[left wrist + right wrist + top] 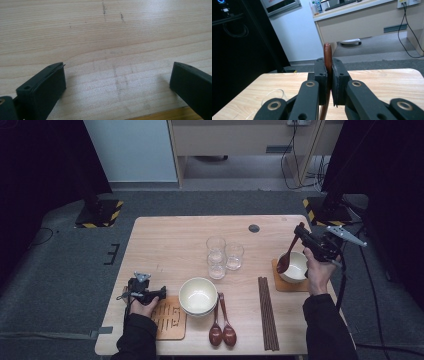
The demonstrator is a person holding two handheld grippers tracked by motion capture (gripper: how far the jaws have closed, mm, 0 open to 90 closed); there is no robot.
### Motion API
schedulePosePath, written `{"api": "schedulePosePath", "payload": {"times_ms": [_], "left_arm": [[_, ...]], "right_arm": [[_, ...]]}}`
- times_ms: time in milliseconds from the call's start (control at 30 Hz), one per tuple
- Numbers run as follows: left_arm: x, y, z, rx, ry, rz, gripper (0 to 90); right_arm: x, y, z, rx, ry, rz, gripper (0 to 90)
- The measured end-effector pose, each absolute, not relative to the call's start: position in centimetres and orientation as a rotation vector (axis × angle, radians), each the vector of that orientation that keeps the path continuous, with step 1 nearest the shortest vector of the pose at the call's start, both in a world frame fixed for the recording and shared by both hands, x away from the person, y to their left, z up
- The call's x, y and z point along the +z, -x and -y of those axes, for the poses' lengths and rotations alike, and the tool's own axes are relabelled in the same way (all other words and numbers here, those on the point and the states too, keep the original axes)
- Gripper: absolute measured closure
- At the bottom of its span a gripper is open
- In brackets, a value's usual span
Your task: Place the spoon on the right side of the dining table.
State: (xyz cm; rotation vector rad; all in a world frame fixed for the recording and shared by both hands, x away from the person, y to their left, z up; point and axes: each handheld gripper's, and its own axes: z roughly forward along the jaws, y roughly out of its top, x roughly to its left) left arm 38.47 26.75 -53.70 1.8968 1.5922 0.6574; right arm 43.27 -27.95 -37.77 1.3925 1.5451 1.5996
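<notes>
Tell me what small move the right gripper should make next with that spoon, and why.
Probably lower it a little, so the spoon settles into the bowl. The right gripper clamps its handle, and the spoon's head already hangs at the bowl's rim.

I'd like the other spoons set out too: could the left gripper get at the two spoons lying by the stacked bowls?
Probably yes. The left gripper is open and empty, and the two spoons lie uncovered, though the stacked bowls sit between, so it would need to come round their near side.
</notes>
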Motion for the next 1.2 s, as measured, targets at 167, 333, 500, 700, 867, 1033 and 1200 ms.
{"api": "schedulePosePath", "payload": {"times_ms": [167, 333, 500, 700, 867, 1033, 1200], "left_arm": [[-53.7, -38.5, -26.7, 0.657, -1.897, -1.592, 0.0], [-53.7, -38.5, -26.7, 0.657, -1.897, -1.592, 0.0], [-53.7, -38.5, -26.8, 0.657, -1.897, -1.592, 0.0], [-53.7, -38.5, -26.7, 0.657, -1.897, -1.592, 0.0], [-53.7, -38.5, -26.8, 0.657, -1.898, -1.592, 0.0], [-53.7, -38.5, -26.7, 0.657, -1.897, -1.592, 0.0], [-53.7, -38.5, -26.8, 0.657, -1.897, -1.592, 0.0]], "right_arm": [[-37.9, -43.5, 28.2, 1.593, -1.404, -1.534, 84.6], [-38.0, -43.7, 28.7, 1.581, -1.419, -1.522, 84.6], [-38.0, -43.8, 29.1, 1.584, -1.427, -1.503, 84.6], [-38.1, -44.1, 29.5, 1.578, -1.442, -1.489, 84.6], [-38.3, -44.4, 29.8, 1.564, -1.453, -1.485, 84.6], [-38.5, -44.7, 30.1, 1.555, -1.470, -1.474, 84.6], [-38.7, -45.1, 30.4, 1.532, -1.486, -1.465, 84.6]]}}
